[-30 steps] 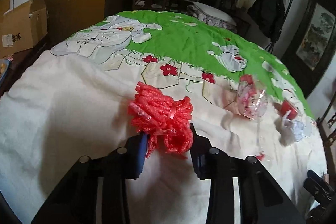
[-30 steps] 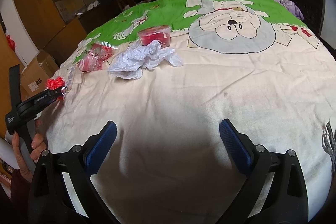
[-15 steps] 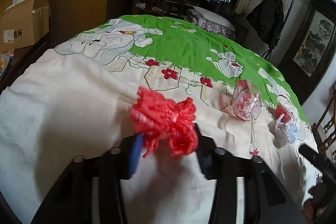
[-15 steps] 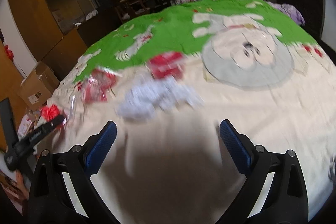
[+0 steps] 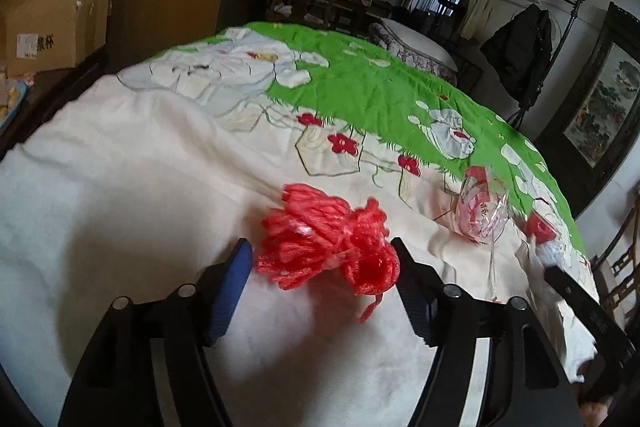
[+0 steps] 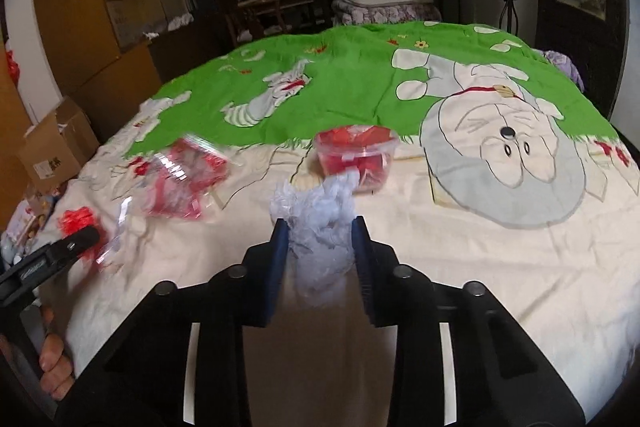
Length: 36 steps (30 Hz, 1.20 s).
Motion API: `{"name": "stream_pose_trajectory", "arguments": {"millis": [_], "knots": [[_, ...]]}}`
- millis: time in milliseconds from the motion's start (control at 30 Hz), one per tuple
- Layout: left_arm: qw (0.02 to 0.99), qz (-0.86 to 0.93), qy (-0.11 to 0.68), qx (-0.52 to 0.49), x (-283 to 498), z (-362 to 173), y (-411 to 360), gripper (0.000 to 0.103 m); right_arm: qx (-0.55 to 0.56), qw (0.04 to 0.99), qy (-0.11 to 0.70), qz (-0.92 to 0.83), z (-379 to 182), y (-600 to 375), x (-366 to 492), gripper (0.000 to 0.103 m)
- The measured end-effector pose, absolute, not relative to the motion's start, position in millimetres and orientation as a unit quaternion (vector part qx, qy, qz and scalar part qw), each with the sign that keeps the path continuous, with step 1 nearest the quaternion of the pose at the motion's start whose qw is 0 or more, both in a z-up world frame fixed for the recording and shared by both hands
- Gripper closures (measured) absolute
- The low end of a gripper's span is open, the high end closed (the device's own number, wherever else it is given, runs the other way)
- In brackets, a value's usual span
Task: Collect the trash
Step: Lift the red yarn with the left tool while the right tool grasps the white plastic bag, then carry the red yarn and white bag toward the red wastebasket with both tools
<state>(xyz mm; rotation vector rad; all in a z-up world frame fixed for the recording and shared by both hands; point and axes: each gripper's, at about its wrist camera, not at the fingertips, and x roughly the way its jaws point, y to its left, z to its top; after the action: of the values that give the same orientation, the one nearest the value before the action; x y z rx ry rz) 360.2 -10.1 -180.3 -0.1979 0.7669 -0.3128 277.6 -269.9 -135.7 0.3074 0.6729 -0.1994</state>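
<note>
Low in the right wrist view, the right gripper (image 6: 320, 227) is closing its blue pads on a crumpled white plastic wad (image 6: 318, 223), which looks squeezed between them. In the left wrist view, the left gripper (image 5: 322, 259) is opening, and the fuzzy red net bundle (image 5: 330, 241) lies loose between its fingers on the cream and green cartoon blanket (image 5: 120, 167). Farther up sit a clear tub with red scraps (image 6: 356, 153) and, blurry, maybe a clear bag with red bits (image 6: 182, 183).

On the quilt lie a red foam-net bundle (image 5: 332, 241), a crumpled white plastic bag (image 6: 320, 223), a clear wrapper (image 6: 182, 183) and a clear tub (image 6: 356, 157) of red scraps.
</note>
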Motion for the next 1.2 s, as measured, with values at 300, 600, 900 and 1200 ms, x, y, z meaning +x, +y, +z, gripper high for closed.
{"name": "stream_pose_trajectory", "arguments": {"millis": [300, 600, 900, 1200], "knots": [[0.922, -0.137, 0.358, -0.058, 356, -177, -21, 0.014, 0.198, 0.911, 0.354, -0.076, -149, -280, 273, 0.067], [0.913, -0.116, 0.39, -0.026, 368, -186, -31, 0.015, 0.211, 0.909, 0.353, -0.072, -151, -283, 271, 0.054], [0.909, -0.161, 0.382, -0.043, 365, -186, -30, 0.07, 0.225, 0.911, 0.337, -0.071, -150, -287, 267, 0.049], [0.914, -0.175, 0.362, -0.048, 358, -180, -31, 0.072, 0.222, 0.915, 0.33, -0.07, -149, -286, 268, 0.064]]}}
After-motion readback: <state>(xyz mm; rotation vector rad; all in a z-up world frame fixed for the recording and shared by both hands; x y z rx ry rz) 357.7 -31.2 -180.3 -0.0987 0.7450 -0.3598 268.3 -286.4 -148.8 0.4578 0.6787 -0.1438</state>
